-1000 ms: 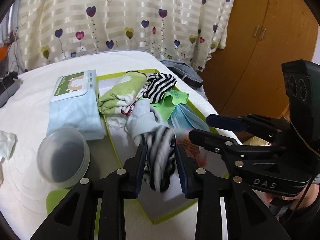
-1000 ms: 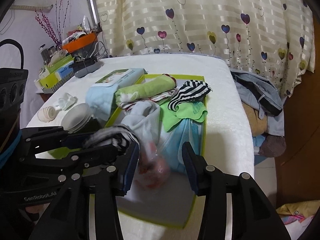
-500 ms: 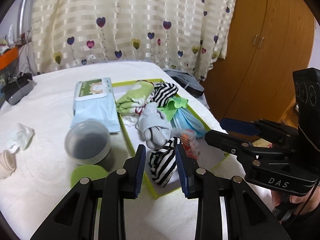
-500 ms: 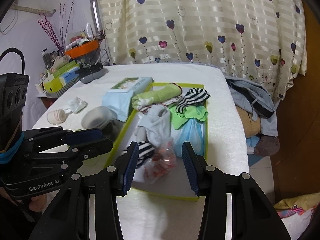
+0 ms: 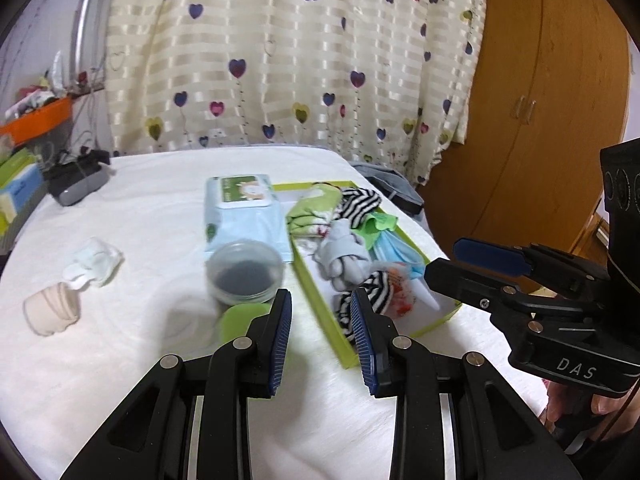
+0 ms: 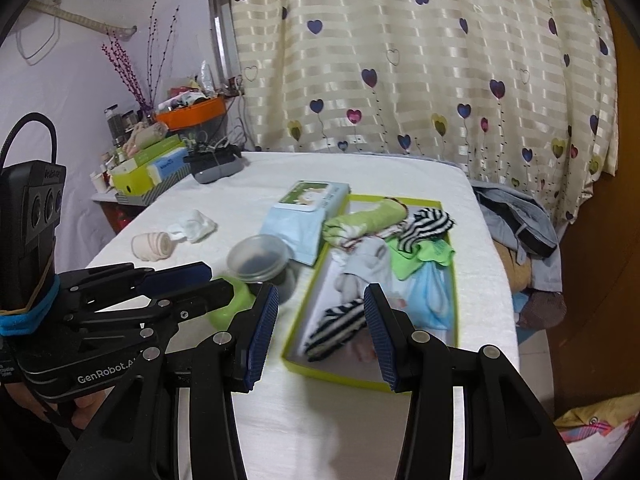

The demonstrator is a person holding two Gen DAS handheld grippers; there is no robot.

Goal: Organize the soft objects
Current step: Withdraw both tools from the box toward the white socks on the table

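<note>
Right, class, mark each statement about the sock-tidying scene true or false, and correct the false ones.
1. Both the left gripper and the right gripper are empty. True.
2. The beige rolled sock lies inside the green box. False: it lies on the white cover, outside the box.
3. A black-and-white striped sock lies at the near end of the box. True.
4. The wipes pack sits inside the box. False: it lies beside it.
</note>
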